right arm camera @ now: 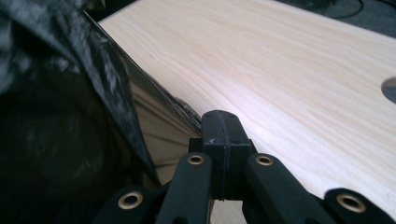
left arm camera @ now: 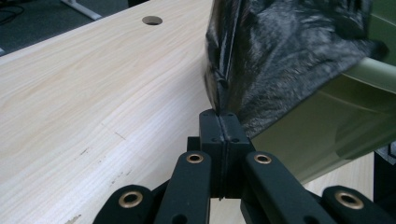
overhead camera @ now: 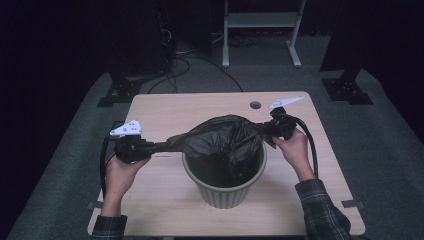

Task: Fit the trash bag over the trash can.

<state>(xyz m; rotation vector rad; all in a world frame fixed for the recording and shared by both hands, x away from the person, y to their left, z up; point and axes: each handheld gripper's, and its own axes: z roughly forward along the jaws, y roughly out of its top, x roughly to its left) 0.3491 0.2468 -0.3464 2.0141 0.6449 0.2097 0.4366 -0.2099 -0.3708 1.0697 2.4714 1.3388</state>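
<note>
From above, your left tool (overhead camera: 159, 146) and right tool (overhead camera: 268, 129) each clamp an edge of the black bin bag (overhead camera: 225, 137), stretched over the green bin (overhead camera: 225, 192) on the worktop (overhead camera: 165, 107). The bag looks thin, light, slippery and likely to tear; grip bunched rim. In the left gripper view, closed jaws pinch the bag (left arm camera: 280, 60) above the bin's rim (left arm camera: 369, 77). In the right gripper view, closed jaws pinch taut film (right arm camera: 116, 93).

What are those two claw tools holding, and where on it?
Both hold the black bin bag by its mouth edge: the left gripper pinches the stretched left side, the right gripper the right side, over the green bin.
</note>
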